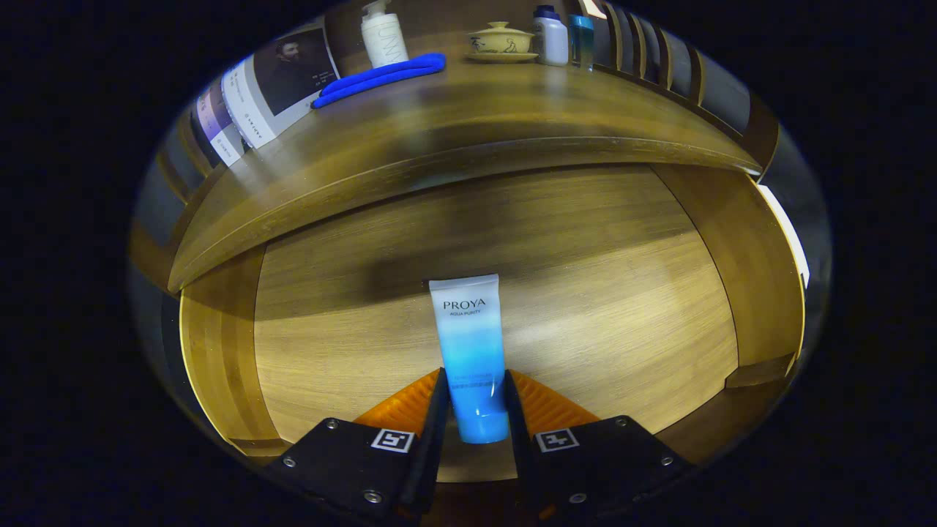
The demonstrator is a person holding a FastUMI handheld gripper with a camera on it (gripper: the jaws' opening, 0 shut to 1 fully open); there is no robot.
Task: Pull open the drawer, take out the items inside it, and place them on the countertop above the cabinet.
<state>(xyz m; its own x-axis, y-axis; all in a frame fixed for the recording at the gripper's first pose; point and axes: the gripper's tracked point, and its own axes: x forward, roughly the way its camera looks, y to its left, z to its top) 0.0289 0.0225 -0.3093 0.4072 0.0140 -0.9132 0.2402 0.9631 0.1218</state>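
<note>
Blue and white, a tube (pixel 472 359) lies in the open drawer (pixel 600 307) with its cap end nearest, caught between the two fingers of the gripper (pixel 473 384). Both fingers press on the tube's lower body, one on each side, so the gripper is closed on it. Its flat crimped end points away, toward the back of the drawer, and throws a dark shadow on the wood beyond it. The tube fades from deep blue at the cap to white at the far end, with print on the white part.

Pale wood grain makes up the drawer floor, which spreads out on both sides of the tube with nothing else lying on it. Raised side walls close the drawer in on the left and right.

Above and beyond the drawer runs the darker, glossy countertop (pixel 468 132), its front edge curving over the drawer's back part. On it, toward the rear, a blue cloth (pixel 381 79) lies folded in a long strip. Just behind the cloth stands a white pump bottle (pixel 383 36). To the right of that sits a cream lidded cup (pixel 501 40) on a saucer, then a white bottle (pixel 550 36) with a dark cap, and just beside it a teal one (pixel 581 40). At the left of the countertop a printed sheet (pixel 282 84) with a portrait leans up
</note>
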